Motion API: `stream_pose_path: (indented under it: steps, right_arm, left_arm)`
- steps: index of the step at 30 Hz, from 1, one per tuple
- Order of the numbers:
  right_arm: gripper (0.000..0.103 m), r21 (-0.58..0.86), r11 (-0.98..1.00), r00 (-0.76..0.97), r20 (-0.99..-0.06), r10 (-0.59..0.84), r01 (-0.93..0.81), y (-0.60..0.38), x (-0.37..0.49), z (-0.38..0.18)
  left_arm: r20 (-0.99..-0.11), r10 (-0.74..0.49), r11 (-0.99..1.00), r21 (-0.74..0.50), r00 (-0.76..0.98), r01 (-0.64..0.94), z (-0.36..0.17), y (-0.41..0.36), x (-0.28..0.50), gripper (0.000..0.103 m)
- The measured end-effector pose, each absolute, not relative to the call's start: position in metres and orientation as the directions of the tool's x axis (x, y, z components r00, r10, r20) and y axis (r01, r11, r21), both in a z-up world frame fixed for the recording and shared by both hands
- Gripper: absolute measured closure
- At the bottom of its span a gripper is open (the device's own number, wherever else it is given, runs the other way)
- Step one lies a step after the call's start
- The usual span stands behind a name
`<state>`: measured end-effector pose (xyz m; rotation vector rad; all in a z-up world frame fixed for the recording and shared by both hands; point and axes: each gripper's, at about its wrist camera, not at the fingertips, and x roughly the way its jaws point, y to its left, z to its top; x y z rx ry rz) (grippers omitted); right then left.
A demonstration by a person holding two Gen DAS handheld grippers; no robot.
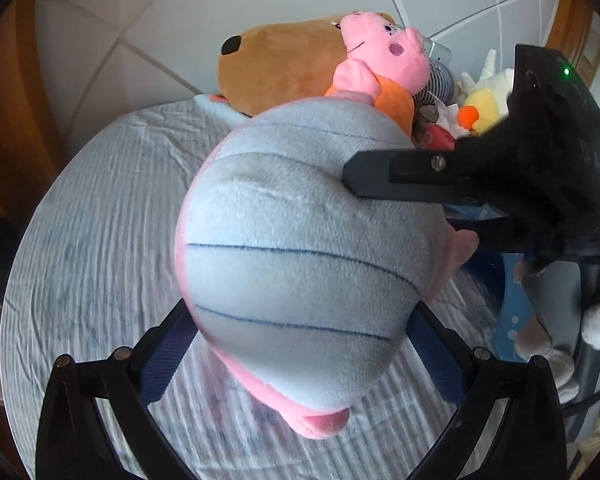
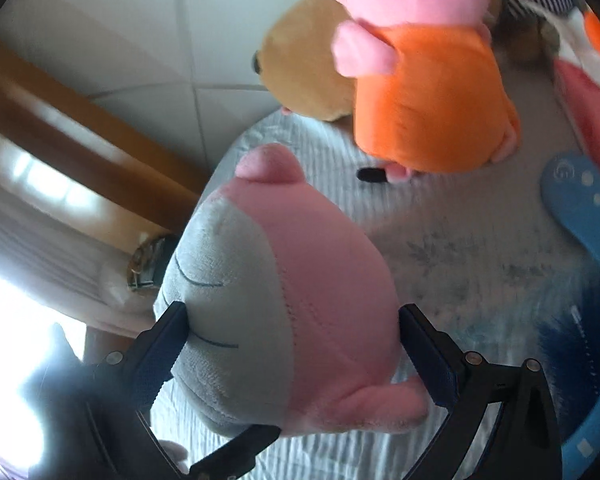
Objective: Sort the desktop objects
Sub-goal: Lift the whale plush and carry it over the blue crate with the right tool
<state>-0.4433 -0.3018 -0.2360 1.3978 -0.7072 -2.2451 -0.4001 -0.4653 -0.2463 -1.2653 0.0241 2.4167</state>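
Observation:
A light blue and pink plush toy is lifted above the round table's striped cloth and fills the middle of the left wrist view. My left gripper is shut on its lower part, blue pads pressing both sides. The right gripper's black finger comes in from the right and presses on the toy's top. In the right wrist view the same plush toy sits between the pads of my right gripper, which is shut on it. The left gripper's finger shows under the toy.
A pink pig plush in an orange dress leans on a big brown plush at the table's far side. A yellow duck plush and other toys lie far right. A blue flat piece rests on the right.

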Motion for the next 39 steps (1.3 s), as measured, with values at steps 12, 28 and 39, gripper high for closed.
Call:
stream_pose_path:
  steps: [12,28,39]
  right_arm:
    - [0.017,0.627,-0.776,-0.44,-0.679,-0.588,0.069,-0.303,-0.367,-0.223]
    - [0.018,0.563,-0.811,-0.575,-0.616,-0.539,0.158,-0.283,-0.287,-0.141]
    - [0.018,0.512,-0.831,-0.65,-0.56,-0.514,0.216,-0.234,-0.231,-0.07]
  left_arm:
    - [-0.821,0.322,-0.877,-0.071,-0.471,-0.475,-0.236,-0.466,-0.34,0.012]
    - [-0.742,0.36,-0.864,-0.035,-0.566,-0.503,-0.155,-0.442,-0.268,0.012]
    - [-0.679,0.38,-0.866,-0.021,-0.629,-0.5,-0.089,-0.39,-0.213,0.012]
